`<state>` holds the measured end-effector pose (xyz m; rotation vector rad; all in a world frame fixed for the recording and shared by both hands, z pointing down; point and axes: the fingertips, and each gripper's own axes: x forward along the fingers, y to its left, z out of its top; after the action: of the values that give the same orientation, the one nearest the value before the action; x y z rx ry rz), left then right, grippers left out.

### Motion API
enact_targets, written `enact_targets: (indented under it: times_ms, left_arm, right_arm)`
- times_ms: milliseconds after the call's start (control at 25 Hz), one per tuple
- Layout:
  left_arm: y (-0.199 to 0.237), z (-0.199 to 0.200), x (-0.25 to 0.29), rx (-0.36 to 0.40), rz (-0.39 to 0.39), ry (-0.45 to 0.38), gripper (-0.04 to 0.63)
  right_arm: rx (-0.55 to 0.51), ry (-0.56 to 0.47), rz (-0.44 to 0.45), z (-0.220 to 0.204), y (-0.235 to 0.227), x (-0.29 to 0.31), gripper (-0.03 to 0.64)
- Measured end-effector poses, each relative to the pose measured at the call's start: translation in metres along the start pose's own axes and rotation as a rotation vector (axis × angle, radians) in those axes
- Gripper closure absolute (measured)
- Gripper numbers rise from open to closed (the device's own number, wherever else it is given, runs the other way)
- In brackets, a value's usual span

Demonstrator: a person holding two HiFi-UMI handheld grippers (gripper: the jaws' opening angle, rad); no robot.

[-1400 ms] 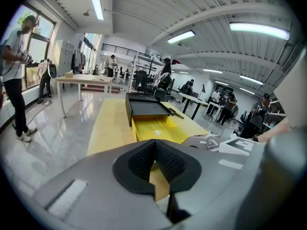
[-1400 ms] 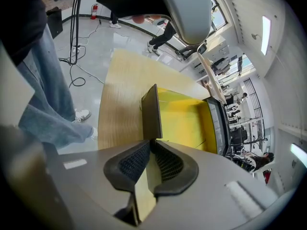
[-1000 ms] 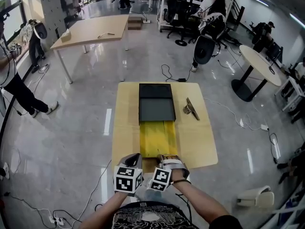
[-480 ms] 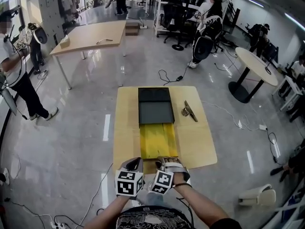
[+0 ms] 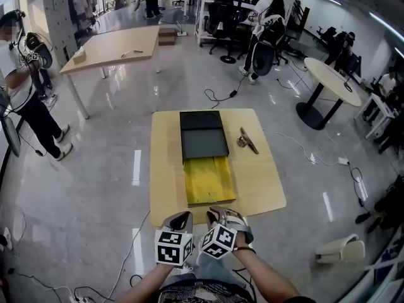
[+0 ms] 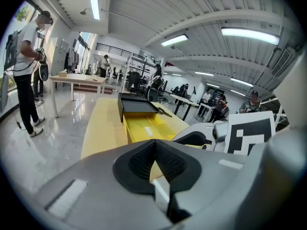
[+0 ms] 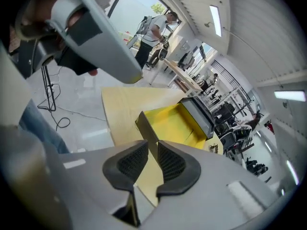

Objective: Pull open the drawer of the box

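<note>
A dark box (image 5: 203, 134) sits on a pale wooden desk (image 5: 167, 169), its yellow drawer (image 5: 208, 178) already standing far out toward the person. Both tools hang off the desk's near edge, close to the body and touching nothing. The left hand-held gripper (image 5: 178, 223) has its jaws pressed together and empty; the right hand-held gripper (image 5: 222, 218) seems to show a slim gap, also empty. The pull looks done, so little beyond staying clear seems needed next

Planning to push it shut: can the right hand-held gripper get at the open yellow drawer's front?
Likely yes: the right hand-held gripper faces the yellow drawer with only bare wooden table between.
</note>
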<state>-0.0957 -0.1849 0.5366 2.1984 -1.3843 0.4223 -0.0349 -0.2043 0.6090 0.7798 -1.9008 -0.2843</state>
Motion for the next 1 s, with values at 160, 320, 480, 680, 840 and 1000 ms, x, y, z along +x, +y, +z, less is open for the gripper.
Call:
enact_targets:
  times_ms: [160, 320, 480, 680, 840, 1000]
  left_arm:
    - [-0.021, 0.006, -0.001, 0.001, -0.006, -0.008, 0.583]
    - [-0.012, 0.008, -0.017, 0.007, -0.014, -0.035, 0.583]
    - [-0.034, 0.019, -0.012, 0.021, -0.017, -0.067, 0.583]
    - [-0.067, 0.041, -0.013, 0.036, -0.007, -0.088, 0.583]
    - [-0.111, 0.053, -0.002, 0.050, -0.007, -0.098, 0.583]
    - [-0.138, 0.055, 0.011, 0.056, -0.004, -0.100, 0.583]
  right_arm:
    - [0.165, -0.057, -0.001, 0.000, -0.015, -0.027, 0.570]
    - [0.322, -0.127, -0.015, 0.020, -0.014, -0.046, 0.598]
    - [0.468, -0.191, -0.016, 0.008, -0.032, -0.068, 0.611]
    - [0.602, -0.262, 0.008, -0.002, -0.057, -0.104, 0.611]
    - [0.665, -0.314, 0.032, -0.027, -0.077, -0.129, 0.611]
    - [0.707, -0.348, 0.053, -0.048, -0.090, -0.139, 0.611]
